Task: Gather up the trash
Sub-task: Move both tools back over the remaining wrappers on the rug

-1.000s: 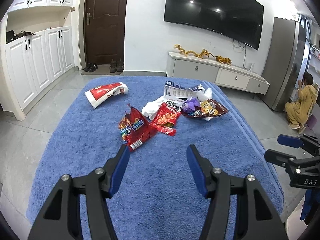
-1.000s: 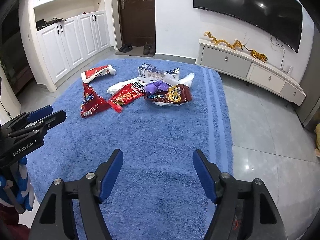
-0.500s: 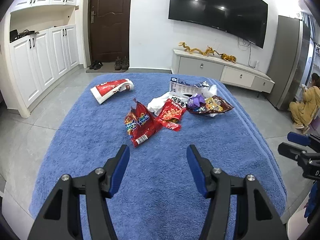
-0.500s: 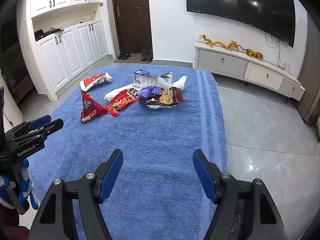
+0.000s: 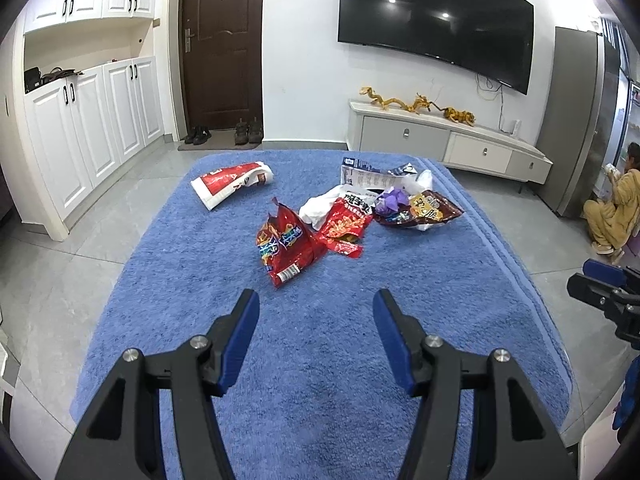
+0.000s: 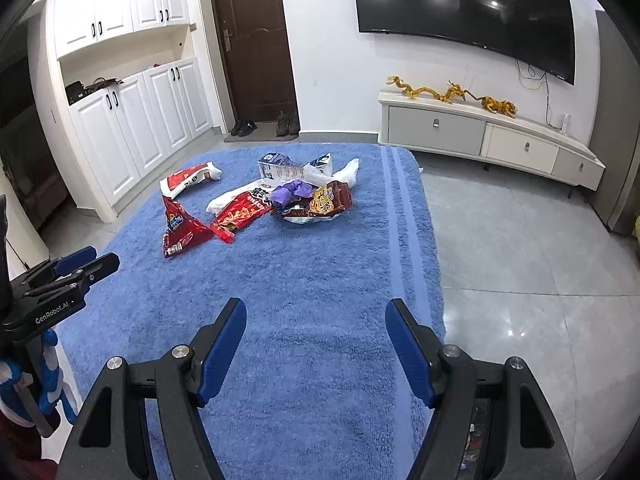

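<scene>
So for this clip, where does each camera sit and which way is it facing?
Left wrist: on the left tongs, above the blue rug, facing the wrapper pile, door and TV wall; own open fingers below, right tongs at right edge.
Right wrist: on the right tongs, further right, same heading; own open fingers below, left tongs at left edge.
Shared: rug, pile, red-and-white bag, TV.

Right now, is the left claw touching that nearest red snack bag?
Apart. The left wrist view shows bare blue carpet between the open left gripper and the red snack bag.
</scene>
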{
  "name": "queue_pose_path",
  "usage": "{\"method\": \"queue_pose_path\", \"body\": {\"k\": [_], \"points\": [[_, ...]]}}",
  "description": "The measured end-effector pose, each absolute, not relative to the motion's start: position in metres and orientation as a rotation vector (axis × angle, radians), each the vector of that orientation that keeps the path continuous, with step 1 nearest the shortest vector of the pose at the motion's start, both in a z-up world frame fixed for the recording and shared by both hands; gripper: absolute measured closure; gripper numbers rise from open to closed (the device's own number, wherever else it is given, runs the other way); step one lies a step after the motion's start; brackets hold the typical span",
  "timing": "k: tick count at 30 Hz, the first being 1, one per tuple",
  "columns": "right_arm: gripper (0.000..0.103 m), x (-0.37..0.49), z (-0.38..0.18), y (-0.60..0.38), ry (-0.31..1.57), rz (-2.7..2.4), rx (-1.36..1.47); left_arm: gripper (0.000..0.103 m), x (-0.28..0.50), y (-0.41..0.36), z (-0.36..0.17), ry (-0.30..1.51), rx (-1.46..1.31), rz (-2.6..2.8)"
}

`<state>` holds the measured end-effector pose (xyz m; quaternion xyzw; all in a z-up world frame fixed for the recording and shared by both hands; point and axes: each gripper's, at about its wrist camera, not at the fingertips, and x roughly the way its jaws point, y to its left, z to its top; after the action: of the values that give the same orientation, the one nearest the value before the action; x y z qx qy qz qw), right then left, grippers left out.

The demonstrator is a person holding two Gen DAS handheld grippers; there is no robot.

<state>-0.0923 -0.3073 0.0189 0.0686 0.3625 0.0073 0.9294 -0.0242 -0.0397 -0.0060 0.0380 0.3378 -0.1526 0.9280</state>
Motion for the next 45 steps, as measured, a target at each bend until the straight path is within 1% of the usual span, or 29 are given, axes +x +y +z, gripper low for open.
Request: {"method": "queue_pose_path", "body": {"k": [12,28,39,45], "points": [[0.033,-0.107,0.020,-0.308,0.744,-0.006,0.117,0.046,-0.044,-0.031,-0.003,0.685,0.056,-0.303],[0.032,-0.102,0.015,-0.295,0.776,0.002,0.048,0.046,-0.042,-0.024,-0.001,0.703,0.016,-0.283],[0.031,-0.079,0.015,-0.290,0.776,0.034,0.037,0.046,-0.024,-0.005,-0.003,0.695,-0.004,-0.228],[0.030,-0.059,0.008,-0.297,0.804,0.030,0.037,0.046,-0.003,-0.005,-0.010,0.728,0.016,-0.232]]}}
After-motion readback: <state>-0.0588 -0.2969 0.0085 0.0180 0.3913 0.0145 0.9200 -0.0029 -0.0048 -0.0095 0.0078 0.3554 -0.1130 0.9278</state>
